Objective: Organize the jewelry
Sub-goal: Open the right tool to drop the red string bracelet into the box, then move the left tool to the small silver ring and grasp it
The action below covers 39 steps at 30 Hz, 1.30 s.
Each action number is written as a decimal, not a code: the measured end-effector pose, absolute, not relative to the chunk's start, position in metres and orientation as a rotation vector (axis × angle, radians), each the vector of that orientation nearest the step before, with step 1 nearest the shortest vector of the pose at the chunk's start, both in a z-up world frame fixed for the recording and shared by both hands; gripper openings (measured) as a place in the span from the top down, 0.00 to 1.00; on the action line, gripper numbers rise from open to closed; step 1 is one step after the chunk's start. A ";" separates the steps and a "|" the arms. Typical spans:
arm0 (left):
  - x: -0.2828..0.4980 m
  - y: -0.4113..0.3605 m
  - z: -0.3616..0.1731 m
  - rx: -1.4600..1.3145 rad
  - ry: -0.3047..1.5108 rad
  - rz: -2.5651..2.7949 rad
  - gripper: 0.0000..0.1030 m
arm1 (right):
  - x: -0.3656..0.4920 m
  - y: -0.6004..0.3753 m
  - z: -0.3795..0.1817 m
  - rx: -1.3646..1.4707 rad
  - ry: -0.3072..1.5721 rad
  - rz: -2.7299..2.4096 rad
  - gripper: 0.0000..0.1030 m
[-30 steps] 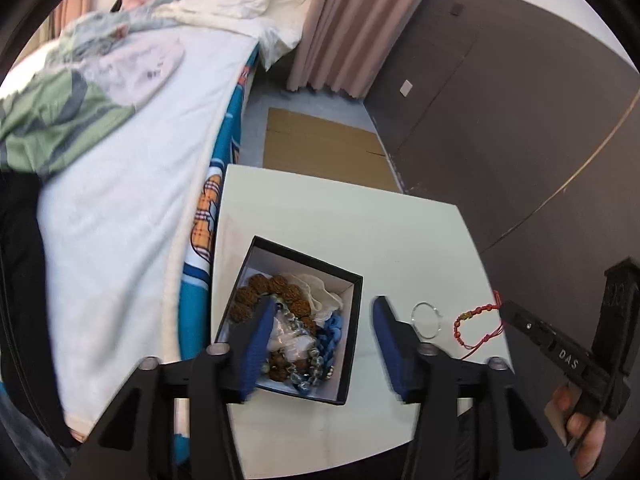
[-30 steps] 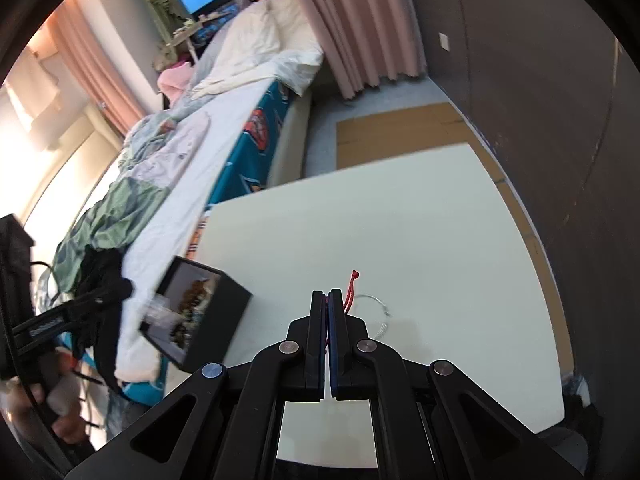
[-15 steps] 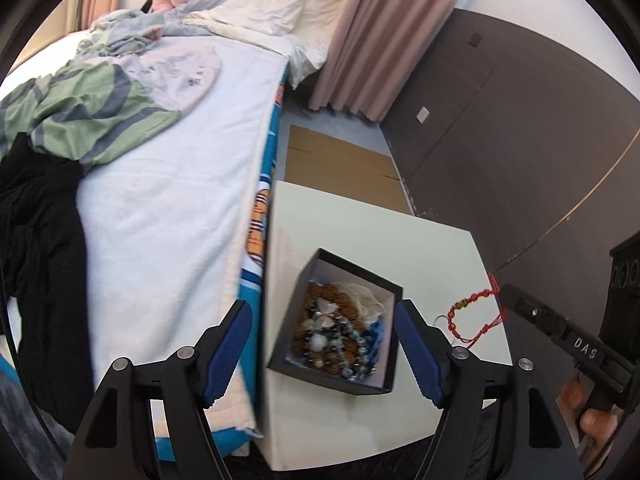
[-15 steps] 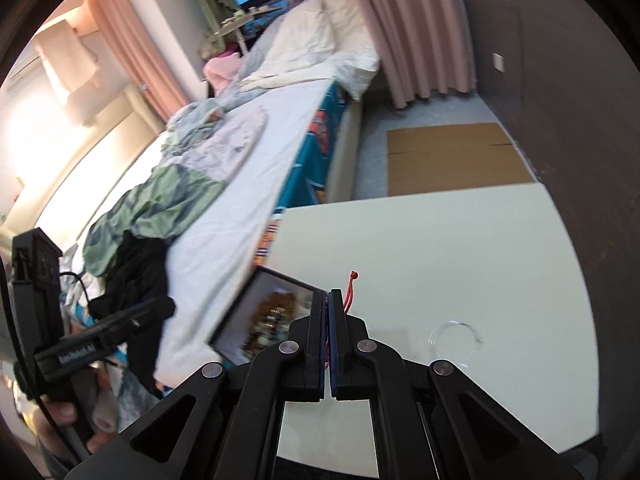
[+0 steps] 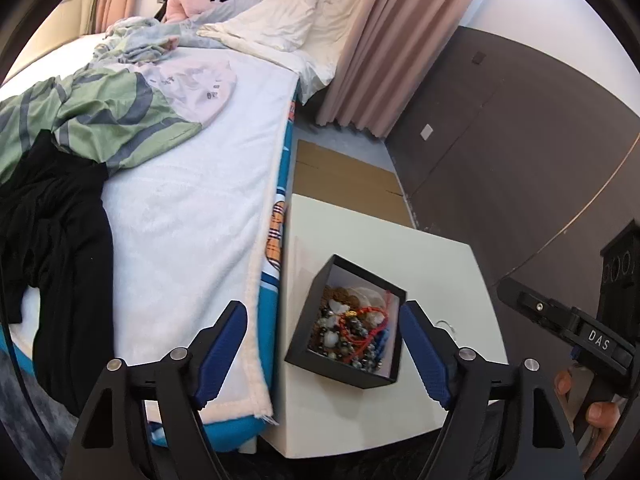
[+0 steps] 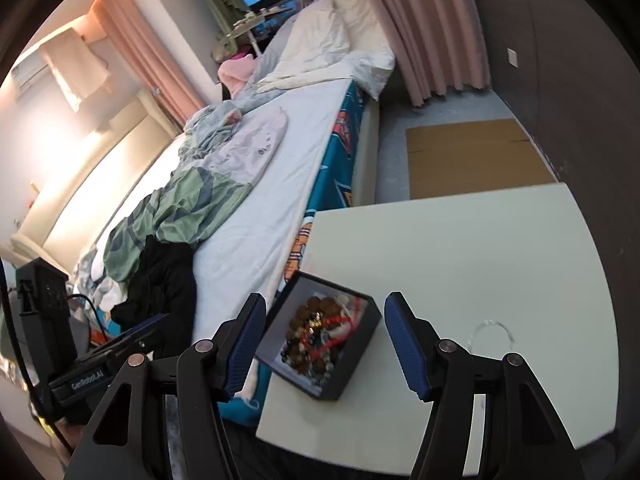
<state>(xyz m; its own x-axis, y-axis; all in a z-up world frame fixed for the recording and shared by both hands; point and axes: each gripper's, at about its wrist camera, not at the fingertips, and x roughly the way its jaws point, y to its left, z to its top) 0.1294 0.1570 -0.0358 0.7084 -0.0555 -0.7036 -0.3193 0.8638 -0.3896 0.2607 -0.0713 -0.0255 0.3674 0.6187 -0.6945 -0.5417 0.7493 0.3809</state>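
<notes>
Left tongs (image 5: pixel 322 354) spread wide, empty, above black box (image 5: pixel 347 370) at counter (image 6: pixel 460 248) edge beside bed (image 5: pixel 188 216). Red cord bracelet (image 5: pixel 366 320) already atop beads inside box. Right tongs (image 6: pixel 325 344) spread, empty. Silver ring bangle (image 6: pixel 491 330) left on counter, right of box: judged last piece to stow.

Table: you have a pale cream table (image 5: pixel 372 420) standing right against the bed (image 5: pixel 192 216).
Box: your black box (image 5: pixel 340 366) sits on the table near the bed-side edge, open, filled with beaded bracelets and a red cord bracelet (image 5: pixel 362 322).
Ring: a thin clear ring (image 6: pixel 491 332) lies on the bare tabletop, just beside the box, apart from it.
Bed: white sheet carrying a green striped garment (image 5: pixel 100 120), black clothing (image 5: pixel 52 232) and pillows (image 5: pixel 276 28).
Floor: flattened cardboard (image 6: pixel 472 156) lies beyond the table.
</notes>
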 end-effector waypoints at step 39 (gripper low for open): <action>0.163 -0.038 -0.013 -0.202 0.952 -0.079 0.22 | 0.219 -0.273 -0.021 0.275 0.946 0.526 0.25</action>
